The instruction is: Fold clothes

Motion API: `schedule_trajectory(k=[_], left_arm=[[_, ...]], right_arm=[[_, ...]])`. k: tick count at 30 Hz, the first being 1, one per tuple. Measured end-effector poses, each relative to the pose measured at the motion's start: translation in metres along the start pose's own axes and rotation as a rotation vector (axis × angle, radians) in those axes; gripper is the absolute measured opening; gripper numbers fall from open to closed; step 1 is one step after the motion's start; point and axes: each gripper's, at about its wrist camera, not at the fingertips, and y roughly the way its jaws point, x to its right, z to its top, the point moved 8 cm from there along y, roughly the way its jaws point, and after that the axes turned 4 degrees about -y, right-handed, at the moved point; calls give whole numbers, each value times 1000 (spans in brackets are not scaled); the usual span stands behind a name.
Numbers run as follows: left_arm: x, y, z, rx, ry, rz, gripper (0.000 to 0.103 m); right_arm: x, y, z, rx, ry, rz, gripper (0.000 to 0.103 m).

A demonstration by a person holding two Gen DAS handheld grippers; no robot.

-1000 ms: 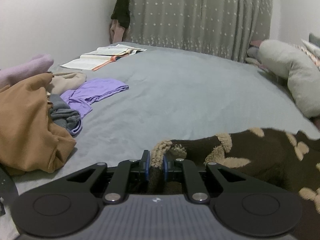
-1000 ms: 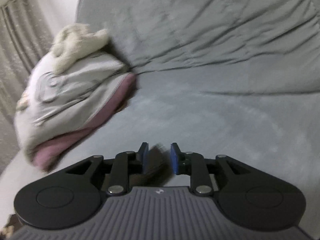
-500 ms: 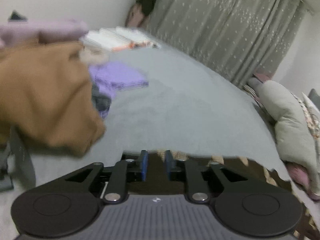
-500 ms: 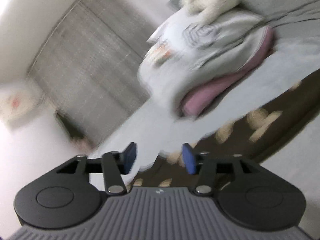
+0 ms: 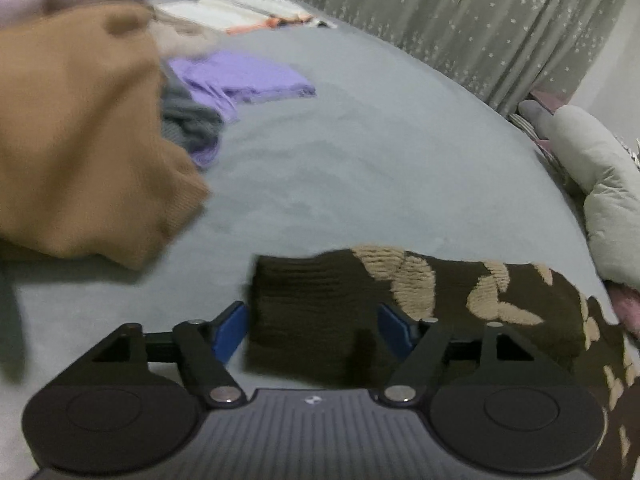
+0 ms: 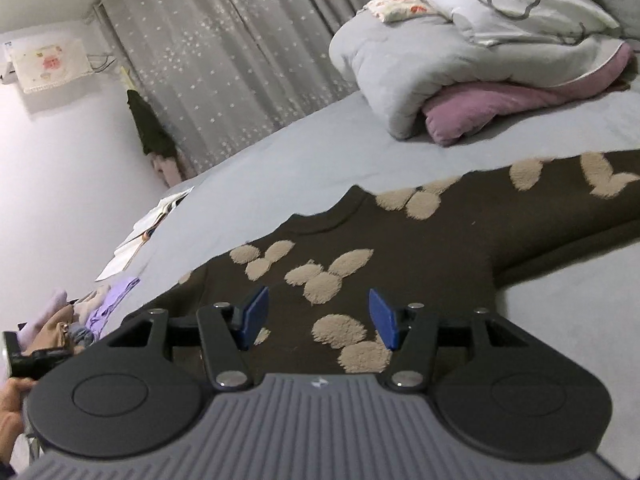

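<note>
A dark brown sweater with beige fluffy patches [image 6: 420, 240] lies spread flat on the grey bed. In the left wrist view its ribbed cuff [image 5: 312, 312] sits between the wide-apart blue pads of my left gripper [image 5: 312, 332], which is open and not pinching it. My right gripper [image 6: 318, 318] hovers open just above the sweater's body, nothing between its pads. The sweater's sleeve [image 6: 580, 216] stretches off to the right.
A pile of clothes, tan [image 5: 80, 128], purple [image 5: 244, 80] and grey, lies at the left. An open book [image 6: 148, 228] rests near the wall. Folded quilts and pillows [image 6: 480, 60] sit at the bed's head; curtains [image 6: 224, 60] hang behind. A hand [image 6: 10, 404] shows at lower left.
My left gripper has opened and let go of the sweater cuff. My right gripper opened wider and swung from the bare bedsheet to over the sweater's body.
</note>
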Motion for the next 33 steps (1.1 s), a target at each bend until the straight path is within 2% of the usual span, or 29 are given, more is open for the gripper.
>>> schedule_trajectory(k=[1,2,5,8,10,14,16,18,20,22,26,29,32,33], left_arm=[[6,3,1,6,-3,-31,13],[9,7,2,-18,-60,-94,13],[9,10,14,-8,-145,-106,12],[9,2,44,65,-193,-126,12],[13,-13,78,145,-208,-170,12],[25,-30,122,230,-186,-202,12],[36,-31,141,291,-104,-186,13],[41,-18,144,293,-58,-155,13],[41,0,141,259,-32,-113,13],[32,23,138,231,-49,-72,13],[22,26,152,265,-67,-93,13],[15,10,175,381,-98,-117,13],[-15,9,175,338,-208,-113,13],[-15,11,168,301,-179,-100,13]], right_arm=[[0,0,-3,-6,6,3,58],[1,1,-3,-10,6,2,58],[4,2,-1,-2,-9,-2,58],[6,-3,4,19,-13,-9,58],[8,-4,8,38,-4,-18,58],[16,-3,11,60,28,-28,58],[18,-1,11,66,46,-30,58],[10,6,9,61,54,-24,58],[4,12,6,53,50,-20,58],[-1,14,4,47,40,-12,58],[-3,12,3,41,24,-1,58],[6,8,6,53,39,-18,58],[11,8,6,46,50,-29,58],[13,8,6,43,54,-33,58]])
